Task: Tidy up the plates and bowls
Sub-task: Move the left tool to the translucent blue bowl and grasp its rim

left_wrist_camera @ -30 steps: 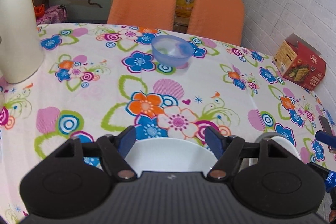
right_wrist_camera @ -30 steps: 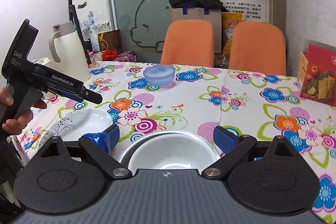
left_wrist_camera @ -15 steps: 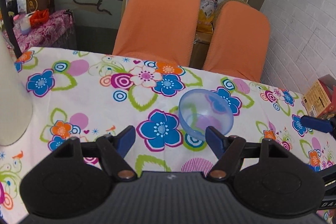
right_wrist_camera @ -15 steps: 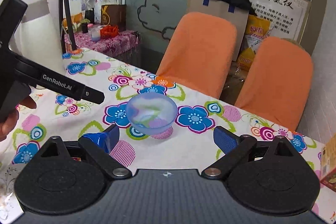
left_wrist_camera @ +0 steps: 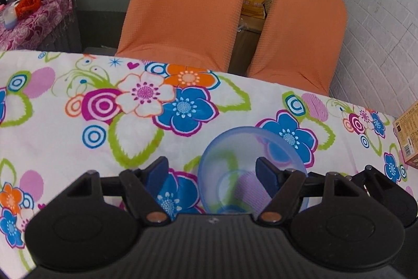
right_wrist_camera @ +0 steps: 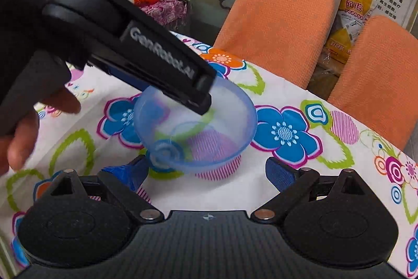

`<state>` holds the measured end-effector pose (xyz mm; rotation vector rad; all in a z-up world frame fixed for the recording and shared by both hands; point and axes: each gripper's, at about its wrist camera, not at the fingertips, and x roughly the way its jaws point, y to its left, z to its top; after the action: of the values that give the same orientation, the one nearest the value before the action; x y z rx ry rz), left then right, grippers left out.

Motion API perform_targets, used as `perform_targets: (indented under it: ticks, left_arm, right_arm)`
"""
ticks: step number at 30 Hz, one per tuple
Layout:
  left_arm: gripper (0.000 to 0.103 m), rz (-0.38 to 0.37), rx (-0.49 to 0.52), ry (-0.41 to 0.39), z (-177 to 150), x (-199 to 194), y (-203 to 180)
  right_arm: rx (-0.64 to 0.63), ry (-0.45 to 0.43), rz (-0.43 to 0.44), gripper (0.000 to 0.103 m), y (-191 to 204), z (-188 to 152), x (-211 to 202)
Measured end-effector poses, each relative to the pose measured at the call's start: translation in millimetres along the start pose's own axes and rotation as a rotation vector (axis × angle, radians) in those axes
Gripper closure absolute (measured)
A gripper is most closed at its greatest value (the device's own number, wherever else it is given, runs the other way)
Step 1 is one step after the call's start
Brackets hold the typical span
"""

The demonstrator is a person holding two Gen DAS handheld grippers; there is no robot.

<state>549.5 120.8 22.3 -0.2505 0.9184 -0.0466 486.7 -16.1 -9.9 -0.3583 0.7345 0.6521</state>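
Two tongs converged on one translucent blue bowl [right_wrist_camera: 194,127] near the tabletop [left_wrist_camera: 65,132] far edge. Left tongs [left_wrist_camera: 213,174] gaped, one finger [left_wrist_camera: 266,175] inside the bowl rim, the other outside. Right tongs [right_wrist_camera: 209,171] spread wide just short of it. Hand [right_wrist_camera: 23,132] gripped the left handle.

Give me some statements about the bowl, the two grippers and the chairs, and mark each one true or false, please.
1. The bowl is clear blue plastic. True.
2. The left gripper is shut on the bowl's rim. False: its fingers are spread, one inside the bowl, one outside.
3. Two orange chairs stand behind the table. True.
4. The bowl holds food. False: it is empty, and the tablecloth pattern shows through it.
5. The right gripper is open, with the bowl just ahead of it. True.
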Motion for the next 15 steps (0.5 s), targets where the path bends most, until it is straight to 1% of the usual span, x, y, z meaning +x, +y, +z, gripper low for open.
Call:
perform_targets:
  ticks: [3,7,10,11,13,14,15]
  left_arm:
    - [0.028,-0.004,0.002,0.008,1,10,0]
    - [0.028,0.006,0.011,0.020,2,19,0]
    - [0.030,0.019,0.061,0.023,2,21,-5]
    - [0.039,0.018,0.078,0.024,2,21,-7]
    - [0.052,0.009,0.094,0.034,1,20,-7]
    - [0.057,-0.004,0.101,0.043,1,19,-8]
    - [0.058,-0.010,0.105,0.054,0,17,-8]
  right_arm:
    - [0.008,-0.015,0.009,0.019,1,0,9]
    - [0.015,-0.068,0.020,0.019,3,-2,12]
    - [0.036,-0.069,0.051,0.021,2,0,15]
    - [0.034,-0.067,0.056,0.023,2,2,15]
    - [0.006,-0.067,0.059,0.025,7,5,13]
    - [-0.011,-0.081,0.060,0.026,10,6,9]
    - [-0.023,-0.096,0.065,0.026,13,8,5]
